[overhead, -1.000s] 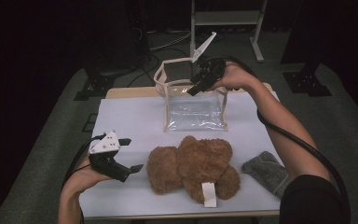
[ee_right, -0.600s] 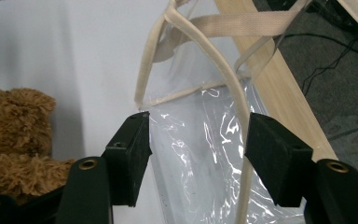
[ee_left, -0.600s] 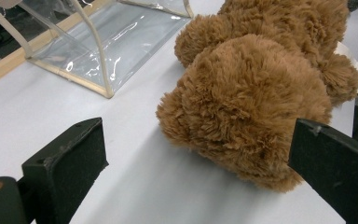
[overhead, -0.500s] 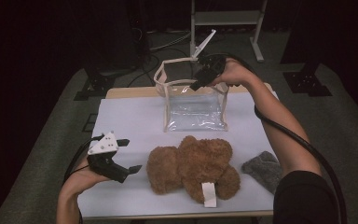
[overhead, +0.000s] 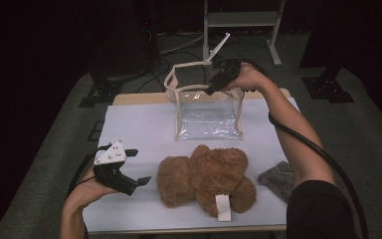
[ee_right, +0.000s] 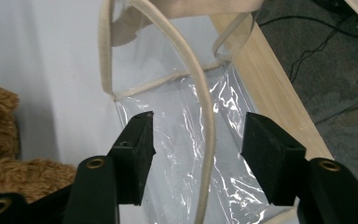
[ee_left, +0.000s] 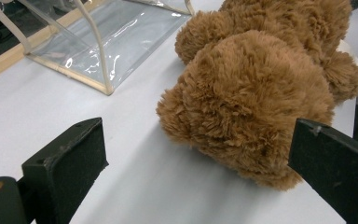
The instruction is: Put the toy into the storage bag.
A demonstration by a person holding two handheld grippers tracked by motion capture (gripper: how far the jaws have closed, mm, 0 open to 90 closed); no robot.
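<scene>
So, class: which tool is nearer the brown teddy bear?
Left. The left tool sits open just beside the teddy bear; the right tool is over the clear bag, farther back.

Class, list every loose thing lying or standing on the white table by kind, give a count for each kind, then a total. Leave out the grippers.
Brown plush teddy bear: 1
Clear plastic bag with beige trim: 1
Grey fuzzy cloth: 1
Total: 3

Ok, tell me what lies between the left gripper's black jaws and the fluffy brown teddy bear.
Bare white table, seen in the left gripper view: left gripper open, bear just ahead, untouched.
</scene>
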